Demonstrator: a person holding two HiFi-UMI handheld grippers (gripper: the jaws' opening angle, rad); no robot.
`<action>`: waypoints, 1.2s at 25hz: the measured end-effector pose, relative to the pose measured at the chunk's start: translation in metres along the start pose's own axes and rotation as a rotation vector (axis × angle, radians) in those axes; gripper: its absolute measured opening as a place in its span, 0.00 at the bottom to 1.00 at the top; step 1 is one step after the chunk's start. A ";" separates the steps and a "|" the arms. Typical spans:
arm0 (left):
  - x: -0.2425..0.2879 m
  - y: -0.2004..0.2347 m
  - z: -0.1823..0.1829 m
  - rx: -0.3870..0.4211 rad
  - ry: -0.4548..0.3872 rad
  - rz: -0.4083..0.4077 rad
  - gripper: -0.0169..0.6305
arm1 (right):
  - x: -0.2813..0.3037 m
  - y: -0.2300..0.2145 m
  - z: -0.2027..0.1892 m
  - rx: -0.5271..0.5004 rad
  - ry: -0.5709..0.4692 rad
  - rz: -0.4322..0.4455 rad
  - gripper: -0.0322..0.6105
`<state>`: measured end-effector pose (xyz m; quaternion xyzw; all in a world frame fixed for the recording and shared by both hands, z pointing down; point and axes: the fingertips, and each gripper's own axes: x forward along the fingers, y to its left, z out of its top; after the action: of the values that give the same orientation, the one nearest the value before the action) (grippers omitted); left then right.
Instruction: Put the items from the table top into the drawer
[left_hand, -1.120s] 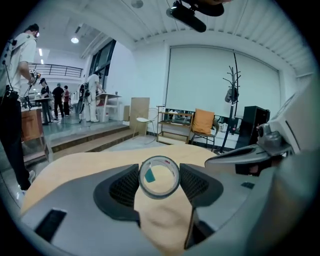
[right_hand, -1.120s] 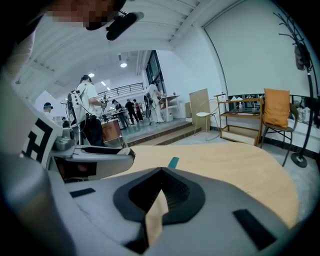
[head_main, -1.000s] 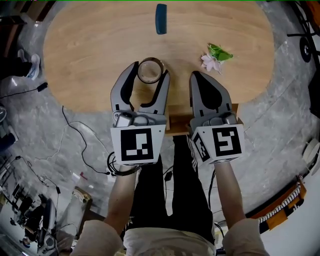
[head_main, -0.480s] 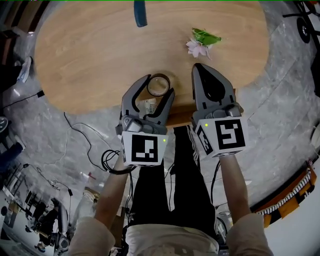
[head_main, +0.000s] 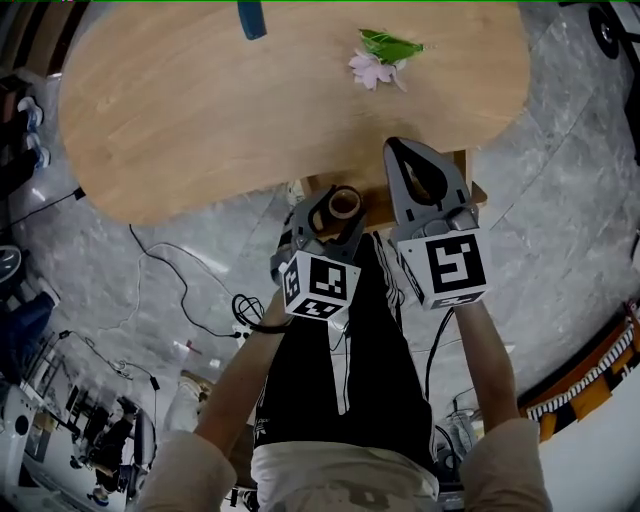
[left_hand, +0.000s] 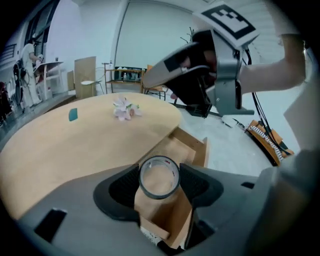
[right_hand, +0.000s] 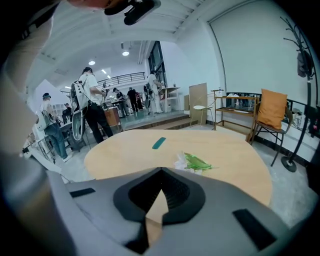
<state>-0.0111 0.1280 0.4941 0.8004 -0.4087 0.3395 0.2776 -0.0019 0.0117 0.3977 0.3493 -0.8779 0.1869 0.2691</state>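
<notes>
1. The tape roll (left_hand: 160, 161) is pinched between the pads of your left gripper (left_hand: 159, 175). It hangs over the open drawer (left_hand: 200, 152), just off the edge of the table (head_main: 200, 130).
2. The roll's hole faces back along the gripper, and one pad presses on each side of its outer band.
3. Your right gripper (right_hand: 161, 170) is pressed together at the tips with nothing between them. It is just beside the left one, over the drawer by the table edge.
4. On the table, well apart from the drawer, lie a flower (head_main: 375, 65) and, farther off, a teal bar (head_main: 250, 18).
</notes>
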 end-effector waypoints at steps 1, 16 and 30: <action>0.007 -0.002 -0.008 -0.001 0.018 -0.002 0.43 | -0.002 0.001 -0.005 -0.004 0.009 0.005 0.06; 0.055 0.002 -0.051 -0.120 0.123 0.030 0.44 | 0.007 0.008 -0.024 -0.003 0.045 0.052 0.06; 0.047 0.002 -0.037 -0.136 0.086 0.033 0.44 | 0.012 0.009 -0.021 -0.010 0.044 0.066 0.06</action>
<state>-0.0039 0.1313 0.5534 0.7576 -0.4317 0.3496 0.3427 -0.0082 0.0223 0.4197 0.3147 -0.8836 0.1990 0.2838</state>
